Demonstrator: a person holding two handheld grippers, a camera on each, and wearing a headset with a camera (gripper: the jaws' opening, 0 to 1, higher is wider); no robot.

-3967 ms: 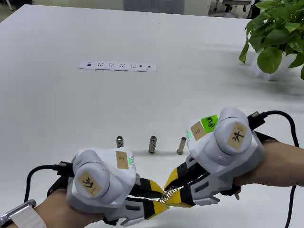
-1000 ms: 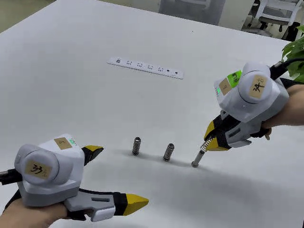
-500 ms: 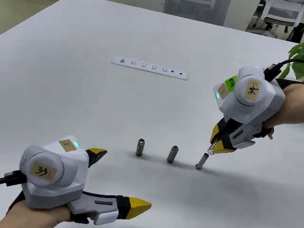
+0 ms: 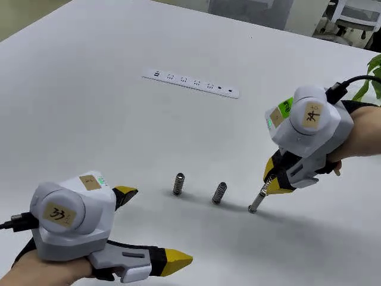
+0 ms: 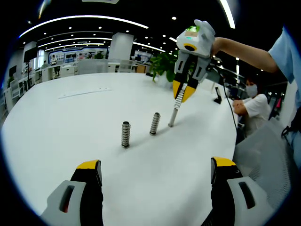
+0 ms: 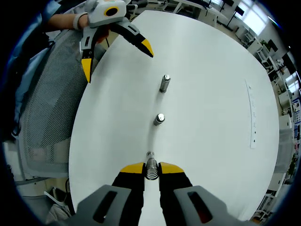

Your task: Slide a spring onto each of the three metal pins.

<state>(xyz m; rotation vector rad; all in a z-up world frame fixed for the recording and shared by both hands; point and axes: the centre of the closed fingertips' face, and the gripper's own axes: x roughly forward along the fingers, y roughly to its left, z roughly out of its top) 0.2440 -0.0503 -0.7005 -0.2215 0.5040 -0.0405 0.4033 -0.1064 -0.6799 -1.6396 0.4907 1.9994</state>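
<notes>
Since half a second earlier, the right claw had been brought down toward the third pin, and the gap seen then between the spring and the pin's top had been closed. The spring was pinched between the pressed-in yellow tips of the right claw and hung at a tilt, its lower end meeting the pin's top. Whether it had been threaded over the tip could not be told.

In the right gripper view the spring was seen clamped between the two tips, with the head of the third pin just beyond it. In the left gripper view the right claw was seen above the leaning third pin, the spring in line with it.

The middle pin and the outer pin were stood in a row with the third on the white tabletop, each already sleeved with its own spring. The middle one was tilted a little and the outer one stood nearly upright.

The left claw was held spread wide with nothing between its tips, low over the near part of the tabletop and well apart from the pins. Its yellow tips were seen far apart in its own view, and it appeared beyond the row in the right gripper view.

A white power strip was laid flat beyond the pins, and a green plant was seen at the far right.
</notes>
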